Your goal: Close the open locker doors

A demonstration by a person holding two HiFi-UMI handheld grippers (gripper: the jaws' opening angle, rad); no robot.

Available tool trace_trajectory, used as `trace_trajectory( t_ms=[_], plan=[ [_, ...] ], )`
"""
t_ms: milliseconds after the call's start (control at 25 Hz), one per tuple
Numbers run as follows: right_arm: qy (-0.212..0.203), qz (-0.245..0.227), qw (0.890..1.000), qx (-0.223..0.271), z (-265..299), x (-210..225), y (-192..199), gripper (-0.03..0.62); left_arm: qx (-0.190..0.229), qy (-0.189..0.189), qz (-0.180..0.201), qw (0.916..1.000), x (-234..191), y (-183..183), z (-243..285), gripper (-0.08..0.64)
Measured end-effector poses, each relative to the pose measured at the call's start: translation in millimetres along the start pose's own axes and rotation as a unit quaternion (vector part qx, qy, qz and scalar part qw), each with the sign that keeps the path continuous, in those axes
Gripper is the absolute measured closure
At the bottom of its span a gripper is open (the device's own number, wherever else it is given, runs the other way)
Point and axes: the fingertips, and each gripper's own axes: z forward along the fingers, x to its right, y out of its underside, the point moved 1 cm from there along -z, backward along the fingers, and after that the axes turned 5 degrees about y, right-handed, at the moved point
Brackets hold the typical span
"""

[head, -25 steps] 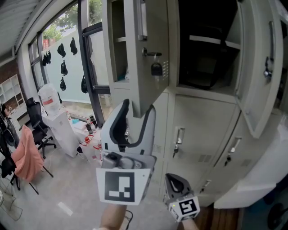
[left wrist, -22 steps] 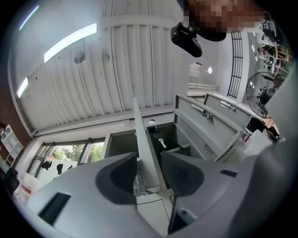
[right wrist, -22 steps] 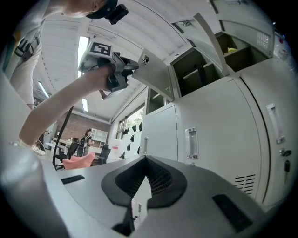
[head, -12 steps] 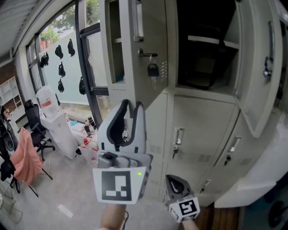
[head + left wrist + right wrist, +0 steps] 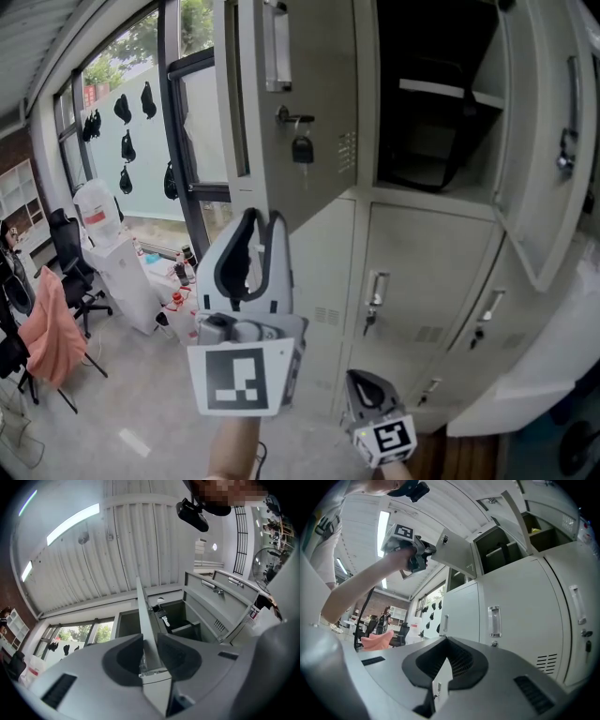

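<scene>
The upper left locker door point(image 5: 309, 103), grey with a padlock point(image 5: 302, 148) hanging on it, stands partly open. My left gripper point(image 5: 263, 217) points up at its lower edge. Its jaws have just been closing, and in the left gripper view they point(image 5: 150, 641) press on the door's thin edge point(image 5: 143, 606). A second door point(image 5: 548, 141) stands open at the right of a dark compartment point(image 5: 436, 94). My right gripper point(image 5: 364, 378) hangs low in front of the lower lockers, shut with nothing in it point(image 5: 446, 651). In the right gripper view the left gripper point(image 5: 417, 555) is at the door's corner.
Closed lower lockers point(image 5: 422, 272) with handles fill the wall below. To the left are tall windows, a water dispenser point(image 5: 108, 220), office chairs with a pink cloth point(image 5: 52, 333) and small items on the floor.
The left gripper's jaws went from wide apart to closed on the door's lower edge. The door has swung and now shows more of its face, hiding more of the left compartment. The right gripper kept still.
</scene>
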Motion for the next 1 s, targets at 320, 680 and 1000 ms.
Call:
trace_trajectory(
  t_ms=[320, 680, 1000],
  plan=[
    [0.000, -0.006, 1.000, -0.027, 9.6, -4.3, 11.6, 0.588, -0.013, -0.020, 0.012, 0.9996, -28.7, 10.4, 5.6, 0.479],
    [0.006, -0.018, 0.999, -0.034, 29.5, -11.4, 15.2, 0.588, -0.017, -0.034, 0.015, 0.9992, -64.4, 27.3, 16.9, 0.497],
    [0.008, -0.034, 0.998, -0.048, 51.2, -25.7, 25.3, 0.588, -0.016, -0.022, 0.014, 0.9995, -85.3, 42.3, 26.3, 0.502]
  ],
)
